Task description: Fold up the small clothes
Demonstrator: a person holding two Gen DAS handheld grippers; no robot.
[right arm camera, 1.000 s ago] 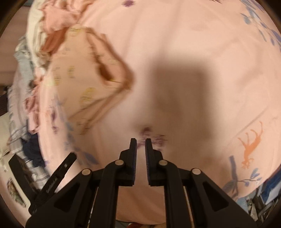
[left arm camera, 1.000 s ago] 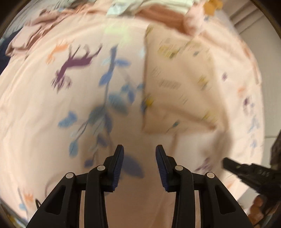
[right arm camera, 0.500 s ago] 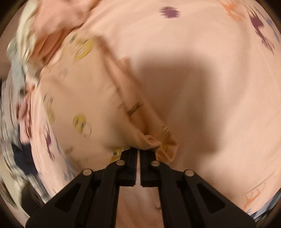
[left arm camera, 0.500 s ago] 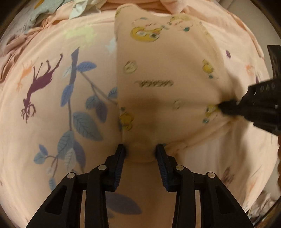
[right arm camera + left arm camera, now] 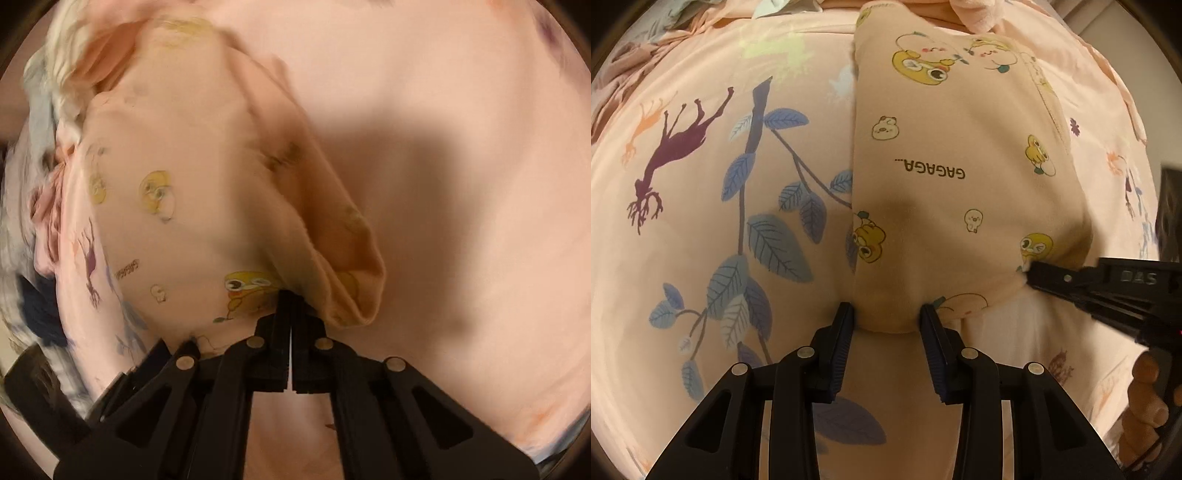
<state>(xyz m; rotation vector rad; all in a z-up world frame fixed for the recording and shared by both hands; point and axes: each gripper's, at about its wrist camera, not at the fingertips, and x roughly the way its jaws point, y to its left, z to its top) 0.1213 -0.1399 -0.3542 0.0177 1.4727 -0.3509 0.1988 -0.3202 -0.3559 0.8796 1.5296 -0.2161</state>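
Lying on the pink bed sheet (image 5: pixel 701 258), the little duck shirt (image 5: pixel 960 192) is looking soft and floppy. The right gripper (image 5: pixel 291 295) is pinching its corner tight; the left gripper (image 5: pixel 886 314) is spreading wide around the near hem, a good spot for grabbing.

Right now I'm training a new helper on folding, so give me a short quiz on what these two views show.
1. True or false: the right gripper is shut on the garment.
2. Which describes the left gripper? A) open, with the garment's hem between its fingers B) shut on the bedsheet C) out of view
3. Fill in: the word printed on the garment is ____.

Key: 1 true; 2 A; 3 GAGAGA
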